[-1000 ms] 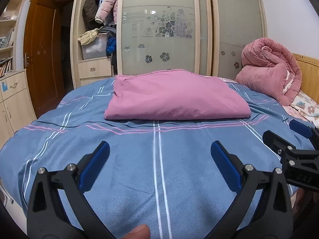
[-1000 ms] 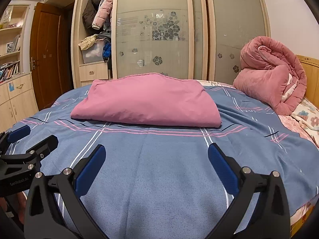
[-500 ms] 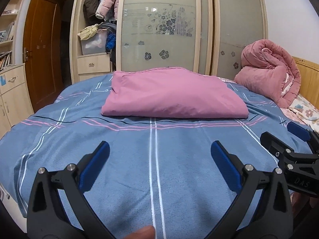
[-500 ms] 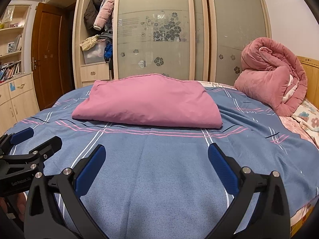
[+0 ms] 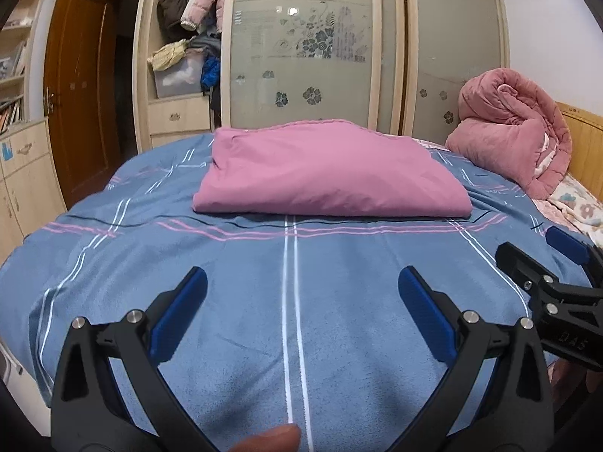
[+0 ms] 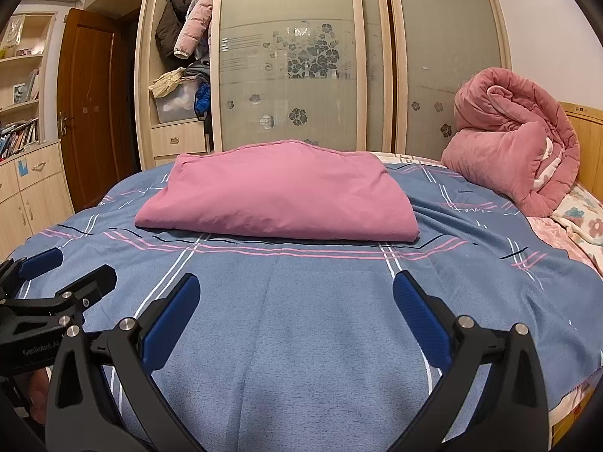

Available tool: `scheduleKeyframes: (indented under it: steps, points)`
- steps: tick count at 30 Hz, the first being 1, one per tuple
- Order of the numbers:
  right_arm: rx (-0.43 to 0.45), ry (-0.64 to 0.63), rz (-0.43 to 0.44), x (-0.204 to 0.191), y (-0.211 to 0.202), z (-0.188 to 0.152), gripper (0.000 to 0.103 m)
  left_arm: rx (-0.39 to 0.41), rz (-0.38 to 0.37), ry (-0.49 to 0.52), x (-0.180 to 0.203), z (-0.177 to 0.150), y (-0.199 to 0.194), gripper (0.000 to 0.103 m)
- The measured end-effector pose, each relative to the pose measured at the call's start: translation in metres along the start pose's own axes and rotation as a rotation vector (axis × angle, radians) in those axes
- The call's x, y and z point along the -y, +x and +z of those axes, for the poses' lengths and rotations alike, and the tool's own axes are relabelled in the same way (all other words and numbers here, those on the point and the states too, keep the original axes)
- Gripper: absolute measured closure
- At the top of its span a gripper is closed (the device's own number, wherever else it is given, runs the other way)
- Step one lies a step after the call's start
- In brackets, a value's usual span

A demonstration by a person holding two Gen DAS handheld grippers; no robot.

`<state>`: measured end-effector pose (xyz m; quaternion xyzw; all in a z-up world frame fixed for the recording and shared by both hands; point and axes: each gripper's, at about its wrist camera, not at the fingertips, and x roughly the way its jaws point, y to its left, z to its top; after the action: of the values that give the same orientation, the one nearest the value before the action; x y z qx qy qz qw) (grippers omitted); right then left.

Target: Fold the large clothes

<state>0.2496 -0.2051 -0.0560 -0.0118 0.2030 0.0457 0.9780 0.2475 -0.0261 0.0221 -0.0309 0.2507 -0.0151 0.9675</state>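
Both grippers' fingers [image 5: 190, 303] [image 6: 418, 314] spread, empty; "DAS" on right gripper [image 5: 557, 297].

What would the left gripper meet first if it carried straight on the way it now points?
Probably the blue striped bedspread, since the left gripper hovers low over it with jaws open; the folded pink cloth lies beyond. Depth is uncertain.

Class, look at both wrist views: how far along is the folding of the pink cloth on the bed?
Done: the pink cloth lies as a neat folded rectangle on the blue bedspread. In hand: nothing; the left gripper and right gripper have open, empty jaws, short of the cloth. Left: no unfolded garment shows; the rolled quilt sits apart.
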Motion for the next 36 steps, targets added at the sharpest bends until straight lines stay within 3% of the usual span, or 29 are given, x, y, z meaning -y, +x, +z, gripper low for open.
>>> scheduleKeyframes:
  steps: [36]
  points:
    - [0.008, -0.010, 0.004, -0.0012, -0.0014, -0.0024, 0.001, 0.009, -0.033, -0.022, -0.0037, 0.0052, -0.0033, 0.002]
